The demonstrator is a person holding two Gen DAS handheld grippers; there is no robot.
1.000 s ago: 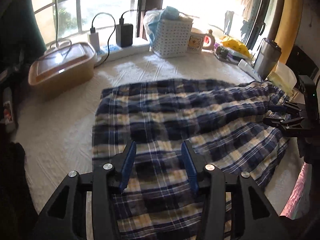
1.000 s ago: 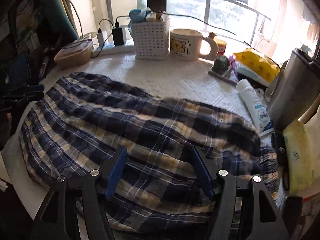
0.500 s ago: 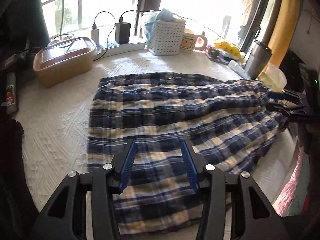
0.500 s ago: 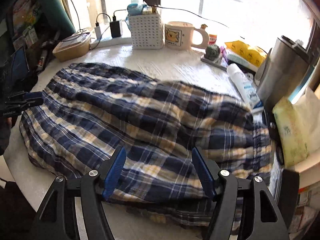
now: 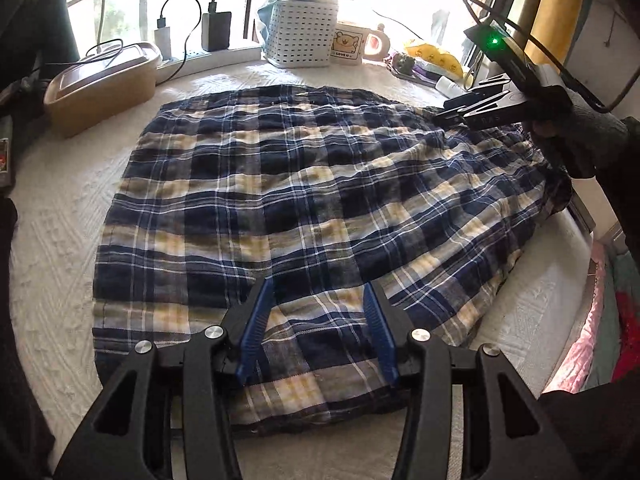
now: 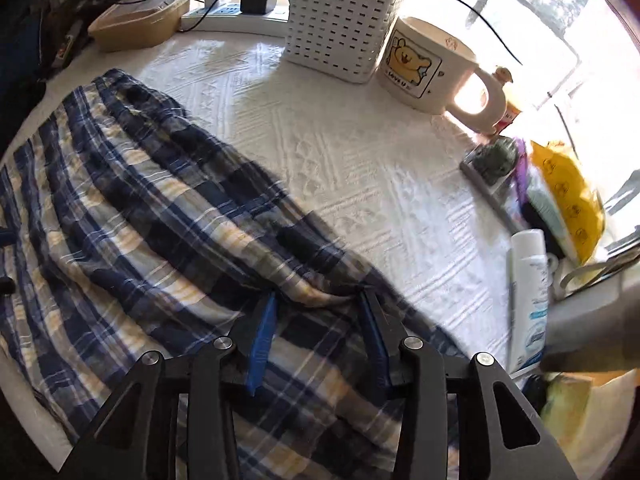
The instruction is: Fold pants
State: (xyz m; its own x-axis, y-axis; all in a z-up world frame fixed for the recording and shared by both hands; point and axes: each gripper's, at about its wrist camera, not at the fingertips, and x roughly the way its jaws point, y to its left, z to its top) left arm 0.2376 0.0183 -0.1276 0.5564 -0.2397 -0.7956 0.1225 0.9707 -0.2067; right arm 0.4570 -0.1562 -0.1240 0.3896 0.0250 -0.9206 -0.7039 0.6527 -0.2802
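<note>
Blue, white and yellow plaid pants [image 5: 304,200] lie spread on a white textured cloth. My left gripper [image 5: 318,292] is open, its blue-padded fingers low over the near edge of the pants. My right gripper [image 6: 318,300] is open, its fingertips down on the far fold of the pants [image 6: 160,216]. In the left wrist view the right gripper [image 5: 476,110] shows at the right end of the pants, held in a gloved hand.
A tan lidded box [image 5: 100,84], a power strip with chargers [image 5: 208,52], a white perforated basket [image 6: 340,20] and a bear mug [image 6: 428,68] line the far edge. A white bottle [image 6: 528,292], yellow packet [image 6: 572,196] and small items sit at the right.
Both grippers have dropped and pushed forward onto the pants. The right gripper swung toward the far edge of the pants, near the mug and basket. The pants lie flatter.
</note>
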